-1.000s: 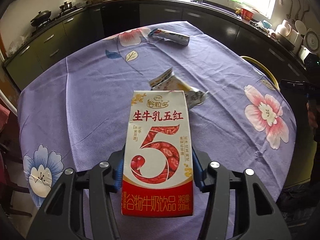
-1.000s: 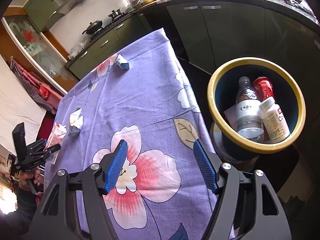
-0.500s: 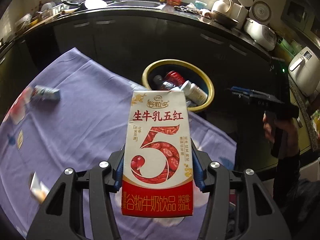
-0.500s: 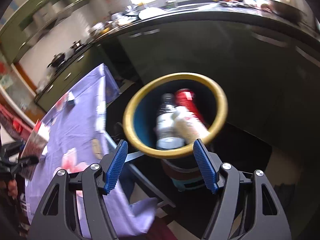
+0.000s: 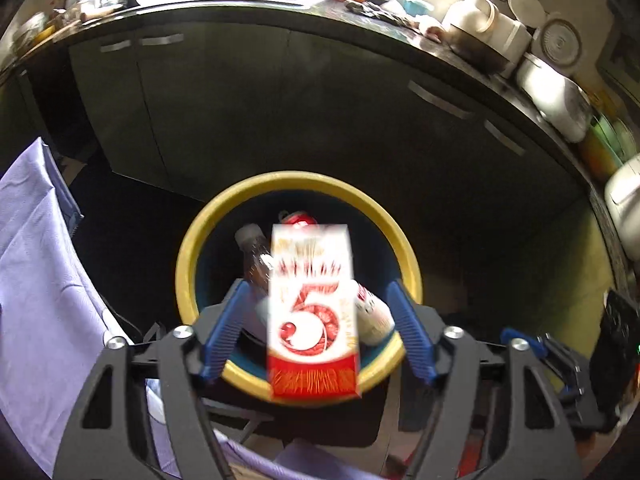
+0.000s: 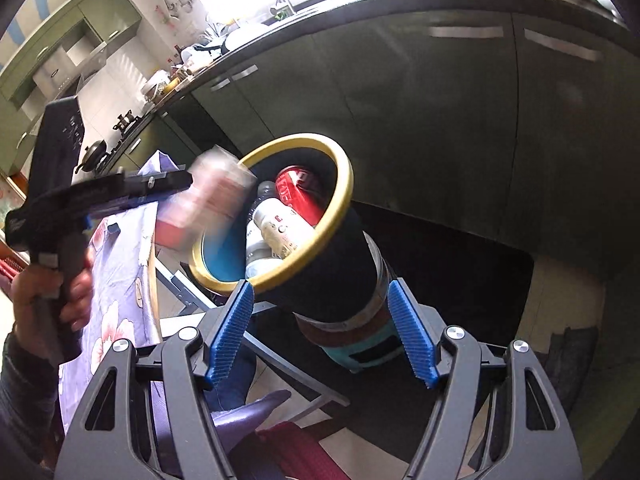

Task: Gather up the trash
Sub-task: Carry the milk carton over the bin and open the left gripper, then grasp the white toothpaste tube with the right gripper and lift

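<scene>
A red and white milk carton (image 5: 313, 312) with a large "5" is blurred, in mid-air between the spread jaws of my left gripper (image 5: 318, 330), touching neither pad. It hangs over the yellow-rimmed bin (image 5: 192, 248), which holds a clear bottle (image 5: 256, 256), a red can (image 5: 298, 219) and a white bottle (image 5: 372, 316). In the right wrist view the carton (image 6: 208, 204) is a blur at the bin's rim (image 6: 344, 200), just off the left gripper (image 6: 176, 184). My right gripper (image 6: 320, 334) is open and empty, low beside the bin.
The purple flowered tablecloth (image 5: 36, 280) hangs at the left, also in the right wrist view (image 6: 120, 280). Dark kitchen cabinets (image 5: 320, 120) and a cluttered counter (image 5: 480, 40) stand behind the bin. A folding chair frame (image 6: 276, 360) is below the bin.
My left gripper has opened and let go of the carton, which now drops toward the bin. The left gripper moved over the bin. My right gripper dropped lower beside it.
</scene>
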The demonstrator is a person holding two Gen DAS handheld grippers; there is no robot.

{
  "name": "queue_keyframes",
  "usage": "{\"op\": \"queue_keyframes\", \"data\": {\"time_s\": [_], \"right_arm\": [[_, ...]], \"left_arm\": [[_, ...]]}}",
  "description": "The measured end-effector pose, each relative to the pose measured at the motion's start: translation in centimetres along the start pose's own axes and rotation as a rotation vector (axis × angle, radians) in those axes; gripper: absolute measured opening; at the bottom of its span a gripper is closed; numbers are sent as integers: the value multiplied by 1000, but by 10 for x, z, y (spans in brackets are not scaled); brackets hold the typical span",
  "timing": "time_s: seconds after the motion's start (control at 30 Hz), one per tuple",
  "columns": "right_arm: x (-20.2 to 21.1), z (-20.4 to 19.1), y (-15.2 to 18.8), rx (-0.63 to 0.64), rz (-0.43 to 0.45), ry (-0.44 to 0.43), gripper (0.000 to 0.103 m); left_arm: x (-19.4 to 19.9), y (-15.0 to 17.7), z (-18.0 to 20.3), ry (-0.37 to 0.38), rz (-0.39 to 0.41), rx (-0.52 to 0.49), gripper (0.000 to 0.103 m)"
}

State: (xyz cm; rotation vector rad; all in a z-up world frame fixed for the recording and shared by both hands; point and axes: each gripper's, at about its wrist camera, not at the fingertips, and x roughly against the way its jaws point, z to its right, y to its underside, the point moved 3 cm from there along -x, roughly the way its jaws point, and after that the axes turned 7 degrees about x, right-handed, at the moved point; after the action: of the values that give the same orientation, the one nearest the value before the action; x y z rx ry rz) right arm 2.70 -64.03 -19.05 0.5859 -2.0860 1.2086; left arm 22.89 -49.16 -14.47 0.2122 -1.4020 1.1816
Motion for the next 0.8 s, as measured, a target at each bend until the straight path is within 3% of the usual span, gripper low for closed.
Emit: {"op": "queue_keyframes", "data": {"time_s": [0.13,0.3,0.43,0.67,0.8], "right_arm": [[-2,-3,2,7,-3,-13,69],[-15,-18,-2,37,-30,-30,69],[-31,-44,-10,89,-66,-47,69],[-58,-126,-34,255,-106,-99,69],[-80,-204,-53,408,-133,-160,69]], "left_arm": [[24,9,-10,27,35,20,69],[87,32,-38,15,182,24,78],[136,66,-80,-5,264,76,78],[214,132,-176,-180,387,179,81],[247,157,-231,-279,449,256,81]]}}
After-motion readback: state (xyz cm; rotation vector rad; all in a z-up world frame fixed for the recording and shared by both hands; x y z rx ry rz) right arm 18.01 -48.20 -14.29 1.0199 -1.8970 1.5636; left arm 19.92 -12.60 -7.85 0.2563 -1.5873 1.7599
